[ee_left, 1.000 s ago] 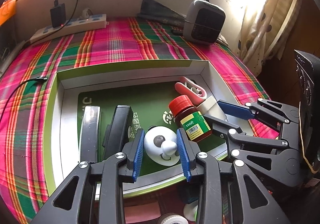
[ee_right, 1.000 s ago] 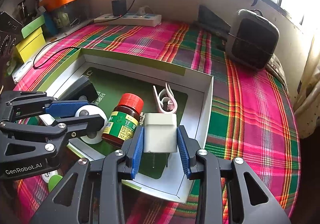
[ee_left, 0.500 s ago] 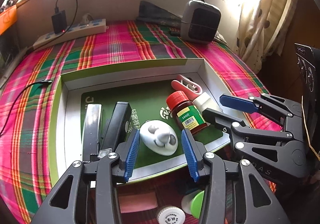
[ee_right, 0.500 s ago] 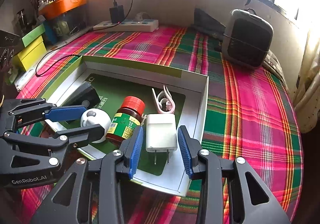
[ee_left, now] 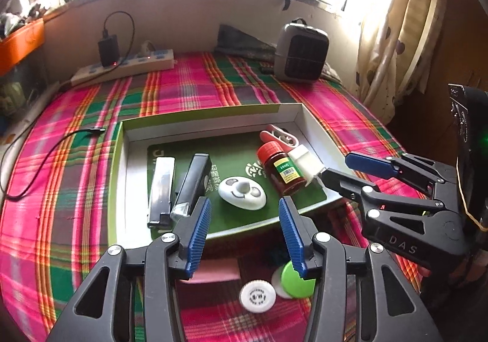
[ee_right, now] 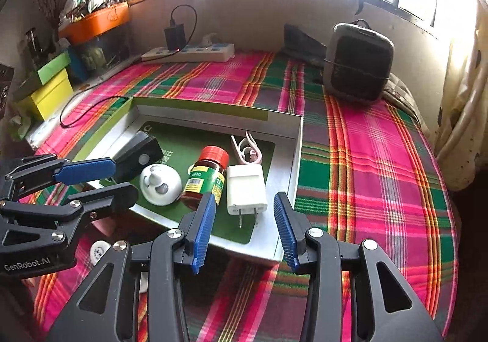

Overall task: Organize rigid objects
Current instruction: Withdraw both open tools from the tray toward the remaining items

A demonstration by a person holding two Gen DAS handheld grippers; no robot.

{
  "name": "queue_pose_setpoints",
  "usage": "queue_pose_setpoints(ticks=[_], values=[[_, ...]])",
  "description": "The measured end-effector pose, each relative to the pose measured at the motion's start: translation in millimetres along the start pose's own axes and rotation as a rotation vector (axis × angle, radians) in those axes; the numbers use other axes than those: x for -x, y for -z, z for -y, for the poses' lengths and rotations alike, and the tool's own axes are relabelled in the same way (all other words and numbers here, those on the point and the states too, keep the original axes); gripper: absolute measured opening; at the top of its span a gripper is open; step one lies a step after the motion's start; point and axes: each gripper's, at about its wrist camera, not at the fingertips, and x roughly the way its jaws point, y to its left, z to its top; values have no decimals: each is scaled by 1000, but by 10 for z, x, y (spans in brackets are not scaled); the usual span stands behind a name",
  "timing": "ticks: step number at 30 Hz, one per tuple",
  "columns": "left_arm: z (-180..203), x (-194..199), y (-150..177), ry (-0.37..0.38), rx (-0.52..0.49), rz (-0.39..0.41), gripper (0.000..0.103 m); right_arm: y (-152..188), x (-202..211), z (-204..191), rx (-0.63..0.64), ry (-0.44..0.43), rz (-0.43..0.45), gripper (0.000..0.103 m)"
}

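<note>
A plaid cloth [ee_left: 76, 189] covers the table, and on it sits a shallow box [ee_left: 120, 189] with a green floor. Past the box stand a small heater [ee_right: 358, 63] and a power strip [ee_left: 125, 67]. Both grippers hang above the box's near edge with their jaws spread wide and nothing between them: the left gripper [ee_left: 244, 230] is over the white panda-faced dome [ee_left: 242, 192], the right gripper [ee_right: 244, 227] over the white plug [ee_right: 246, 189] (prongs pointing at the camera). Inside the box, from left to right in the left view, lie a silver bar [ee_left: 161, 186], a black stapler [ee_left: 193, 183], the dome, a brown bottle [ee_left: 280, 168] with a red cap, the plug and, behind it, a pink clip [ee_left: 280, 136]. Bottle and plug lie side by side, touching or nearly so.
</note>
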Motion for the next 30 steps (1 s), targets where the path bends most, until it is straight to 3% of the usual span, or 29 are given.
queue_pose_setpoints(ticks=[6,14,30], values=[[-25,186,119,-23,9,36,46,67,152,-36,-17,10,29,41],[-79,361,318,-109,6,76,46,219,283,-110,-48,5,44,42],[-527,493,728,-92,120,52,50,511,454,-386,-78,-68,60,42]])
